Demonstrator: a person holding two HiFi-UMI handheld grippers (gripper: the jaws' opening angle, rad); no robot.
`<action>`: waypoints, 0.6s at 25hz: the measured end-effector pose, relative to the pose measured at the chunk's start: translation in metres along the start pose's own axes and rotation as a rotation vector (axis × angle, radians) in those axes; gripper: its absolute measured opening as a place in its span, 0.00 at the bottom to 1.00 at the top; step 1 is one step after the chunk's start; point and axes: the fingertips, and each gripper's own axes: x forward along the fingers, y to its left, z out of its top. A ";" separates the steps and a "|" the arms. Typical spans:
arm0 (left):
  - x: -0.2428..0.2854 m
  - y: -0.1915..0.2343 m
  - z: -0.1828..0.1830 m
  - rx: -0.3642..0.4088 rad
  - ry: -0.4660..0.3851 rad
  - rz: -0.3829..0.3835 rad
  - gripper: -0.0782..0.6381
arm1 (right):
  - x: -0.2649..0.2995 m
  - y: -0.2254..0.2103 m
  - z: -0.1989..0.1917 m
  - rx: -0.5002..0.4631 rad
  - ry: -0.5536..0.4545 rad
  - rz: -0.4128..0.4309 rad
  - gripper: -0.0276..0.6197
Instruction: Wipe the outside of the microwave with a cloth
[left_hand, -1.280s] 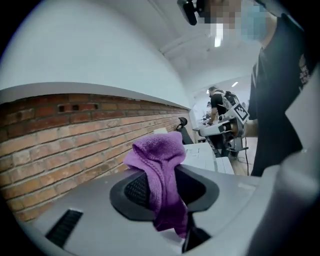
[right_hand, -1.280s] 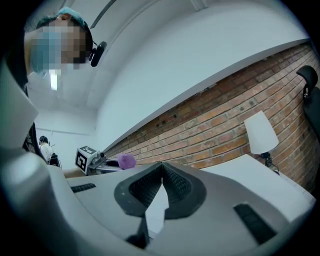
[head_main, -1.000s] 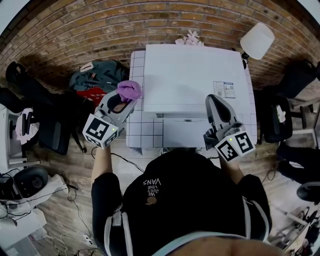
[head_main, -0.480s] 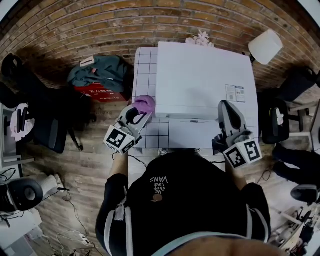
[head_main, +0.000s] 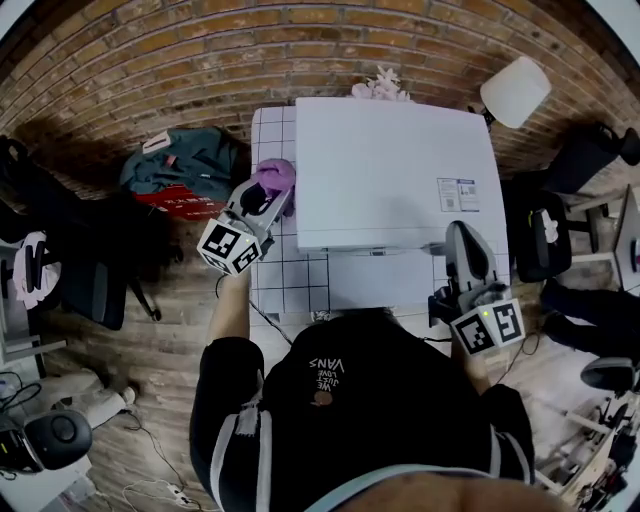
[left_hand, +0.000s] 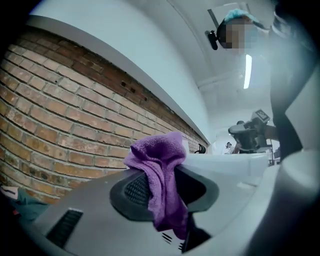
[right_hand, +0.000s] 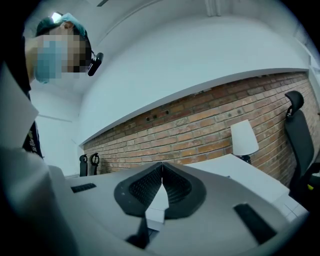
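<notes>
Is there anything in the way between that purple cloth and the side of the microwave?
Nothing visible. The left gripper holds the purple cloth right beside the left side of the microwave, with no object between them. Whether they touch, I cannot tell.

Bright even indoor light; strong fisheye bending, dark vignette corners; face patches mosaic-blurred; soft shadows.

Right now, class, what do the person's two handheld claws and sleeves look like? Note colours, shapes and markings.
The left claw and right claw are grey, tapered plastic shells. Each carries a white cube with black square markers at its rear, and black ribbed pads at its tip. The person's sleeves are black.
</notes>
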 end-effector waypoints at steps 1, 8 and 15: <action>0.009 0.010 0.001 0.003 -0.005 0.004 0.29 | -0.003 -0.003 0.000 0.004 0.000 -0.010 0.04; 0.068 0.081 0.004 -0.040 -0.035 0.056 0.29 | -0.026 -0.026 0.003 -0.002 -0.002 -0.113 0.04; 0.099 0.118 0.004 -0.061 -0.039 0.105 0.29 | -0.044 -0.044 0.000 -0.008 0.016 -0.190 0.04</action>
